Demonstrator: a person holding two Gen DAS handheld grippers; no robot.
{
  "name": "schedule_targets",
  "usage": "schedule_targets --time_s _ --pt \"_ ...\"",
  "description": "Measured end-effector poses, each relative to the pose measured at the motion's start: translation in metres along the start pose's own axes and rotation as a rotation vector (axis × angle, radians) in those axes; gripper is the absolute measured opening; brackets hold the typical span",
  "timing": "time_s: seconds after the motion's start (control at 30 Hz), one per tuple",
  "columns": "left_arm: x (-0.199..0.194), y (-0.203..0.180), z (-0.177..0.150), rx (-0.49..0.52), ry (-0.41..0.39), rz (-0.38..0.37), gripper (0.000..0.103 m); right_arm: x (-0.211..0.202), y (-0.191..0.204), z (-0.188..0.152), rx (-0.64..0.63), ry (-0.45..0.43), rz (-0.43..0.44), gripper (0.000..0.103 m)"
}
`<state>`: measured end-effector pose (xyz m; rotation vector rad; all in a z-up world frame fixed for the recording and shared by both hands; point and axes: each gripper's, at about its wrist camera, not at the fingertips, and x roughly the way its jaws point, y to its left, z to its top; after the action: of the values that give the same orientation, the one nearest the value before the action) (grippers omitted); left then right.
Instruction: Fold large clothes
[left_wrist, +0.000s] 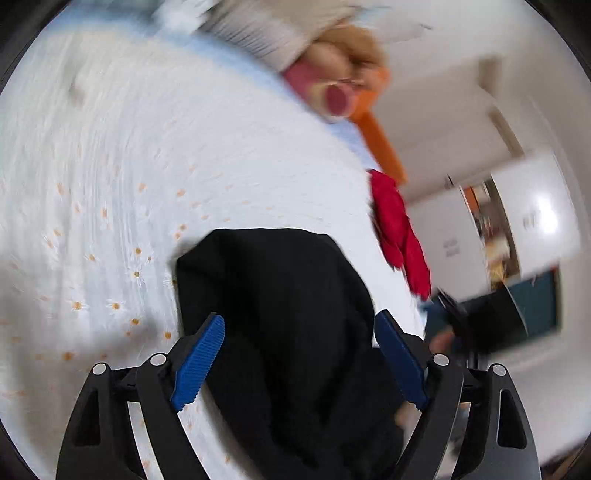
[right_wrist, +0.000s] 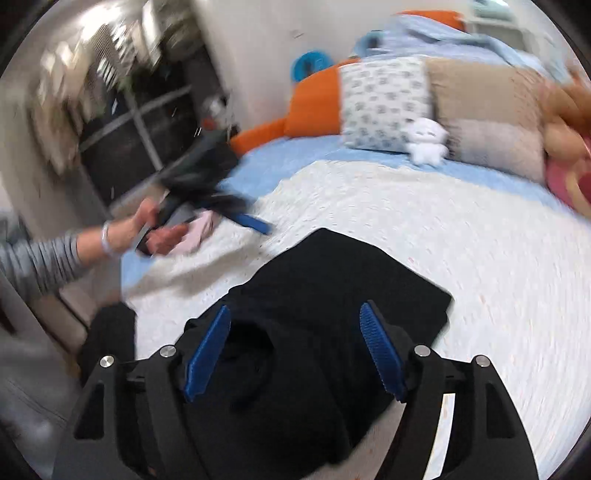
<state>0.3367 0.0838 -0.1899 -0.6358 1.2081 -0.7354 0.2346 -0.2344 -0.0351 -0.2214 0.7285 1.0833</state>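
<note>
A bed with a white flower-dotted bedspread (right_wrist: 424, 229) is seen, blurred by motion, with a black garment (right_wrist: 332, 288) laid on it.

The left gripper (left_wrist: 299, 354) and right gripper (right_wrist: 295, 349) are each held with blue pads wide apart over the dark cloth; whether it is touched cannot be told. Its folds are lost in the blackness, and its near end is hidden behind the fingers. Pillows (right_wrist: 388, 99) are smeared.

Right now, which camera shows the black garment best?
The right wrist view: the black garment shows its folded outline on the white bedspread. The left wrist view shows only a blurred dark mass.
</note>
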Motion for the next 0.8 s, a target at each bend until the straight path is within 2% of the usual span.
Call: schedule_targets --time_s 0.07,0.13,0.2,0.27,0.33,0.4,0.53,0.6,0.67,0.73,0.8 --pt "0.014 0.020 0.006 -0.081 0.024 0.014 0.082 0.016 0.029 0.009 -0.157 0.062 -0.046 0.070" --pt "0.029 0.035 0.007 -0.149 0.034 -0.004 0.081 0.031 0.062 0.005 -0.373 0.128 -0.137 0.069" --pt "0.036 0.044 0.013 -0.180 0.008 -0.045 0.081 0.053 0.082 0.000 -0.535 0.189 -0.220 0.059" --pt "0.043 0.047 0.015 -0.216 -0.038 -0.104 0.082 0.075 0.097 -0.006 -0.639 0.235 -0.249 0.053" --pt "0.047 0.048 0.018 -0.243 -0.061 -0.146 0.083 0.094 0.109 -0.018 -0.721 0.290 -0.252 0.053" --pt "0.050 0.052 0.027 -0.280 -0.067 -0.171 0.083 0.103 0.119 -0.029 -0.777 0.311 -0.215 0.053" --pt "0.048 0.066 0.034 -0.356 -0.096 -0.239 0.084 0.101 0.127 -0.041 -0.795 0.313 -0.151 0.054" --pt "0.042 0.067 0.033 -0.371 -0.113 -0.265 0.084 0.091 0.132 -0.043 -0.779 0.304 -0.109 0.062" --pt "0.034 0.068 0.032 -0.376 -0.126 -0.281 0.084 0.083 0.133 -0.043 -0.768 0.310 -0.084 0.064" --pt "0.034 0.068 0.035 -0.382 -0.129 -0.289 0.084 0.081 0.132 -0.043 -0.783 0.321 -0.089 0.064" --pt "0.034 0.067 0.036 -0.384 -0.131 -0.285 0.084 0.085 0.137 -0.046 -0.802 0.333 -0.144 0.063"
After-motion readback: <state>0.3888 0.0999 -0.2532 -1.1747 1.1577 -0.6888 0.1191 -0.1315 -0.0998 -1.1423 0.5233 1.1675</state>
